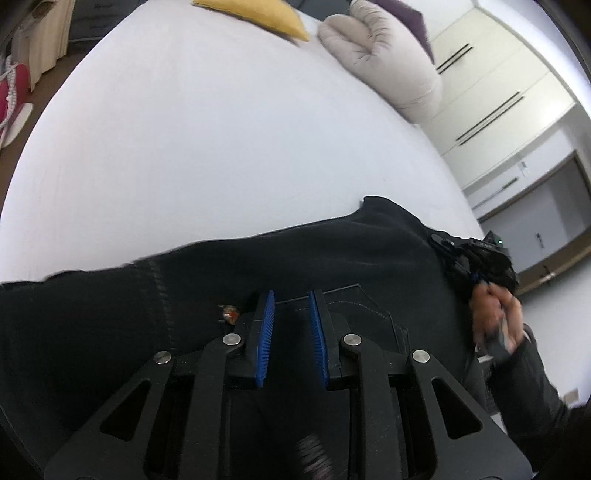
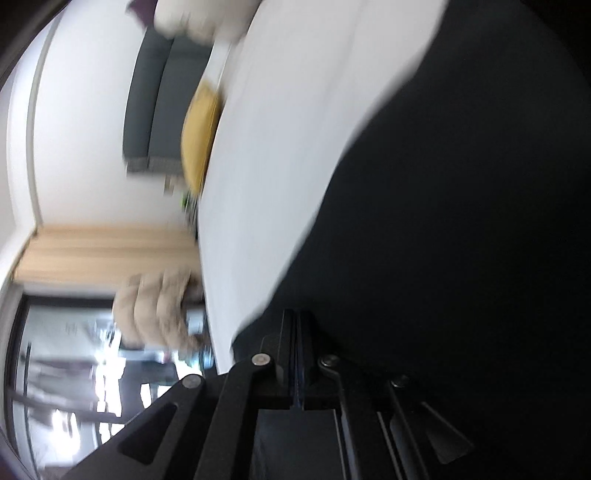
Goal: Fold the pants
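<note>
Black pants lie across the near part of a white bed, a back pocket and a small metal button showing. My left gripper is open with blue pads, just above the pocket area and holding nothing. My right gripper shows in the left wrist view at the pants' right edge, held by a hand. In the right wrist view the right gripper has its jaws pressed together at the edge of the black pants; that view is rolled sideways and blurred.
A yellow cushion and a beige pillow lie at the far end of the bed. White wardrobes stand to the right. The floor with a pink item is at left.
</note>
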Motion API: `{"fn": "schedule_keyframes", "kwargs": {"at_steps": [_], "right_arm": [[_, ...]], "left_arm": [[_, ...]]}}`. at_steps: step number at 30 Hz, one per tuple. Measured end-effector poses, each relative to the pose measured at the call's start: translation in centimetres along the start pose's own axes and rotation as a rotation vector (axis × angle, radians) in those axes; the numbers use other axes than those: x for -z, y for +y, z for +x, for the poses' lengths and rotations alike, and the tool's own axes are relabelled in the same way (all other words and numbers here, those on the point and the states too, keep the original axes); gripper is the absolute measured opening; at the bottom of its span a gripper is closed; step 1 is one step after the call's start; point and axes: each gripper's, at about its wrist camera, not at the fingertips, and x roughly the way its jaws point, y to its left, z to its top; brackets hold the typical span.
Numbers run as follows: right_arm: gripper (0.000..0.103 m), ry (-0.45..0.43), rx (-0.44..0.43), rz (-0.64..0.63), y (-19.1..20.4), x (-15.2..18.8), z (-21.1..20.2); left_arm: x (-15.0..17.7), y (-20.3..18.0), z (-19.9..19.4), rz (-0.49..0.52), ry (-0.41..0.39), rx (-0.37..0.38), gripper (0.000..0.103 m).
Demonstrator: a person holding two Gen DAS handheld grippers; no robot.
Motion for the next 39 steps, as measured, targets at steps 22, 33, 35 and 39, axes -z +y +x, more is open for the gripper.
{"fn": "schedule_keyframes", "kwargs": {"at_steps": [22, 33, 35, 39], "right_arm": [[0.064, -0.533, 0.053, 0.023, -6.2, -1.0, -27.2], [0.045, -0.378, 0.037, 0.062, -10.1, -0.1, -23.8], [0.045, -0.445, 0.158, 0.052, -10.6, -1.3, -26.9], [0.061, -0.508, 0.284, 0.002, -8.1, -1.2, -31.1]], "left_arm": [[-0.3, -6.7, -4.0, 0.077, -0.062, 0.032, 0.02], [1.7, -12.6, 7.0, 0.117, 0.155, 0.069, 0.02], [1.7, -11.2, 6.6, 0.051, 0.15, 0.103, 0.02], [2.0, -11.0, 5.8, 0.063, 0.136, 0.085, 0.02]]}}
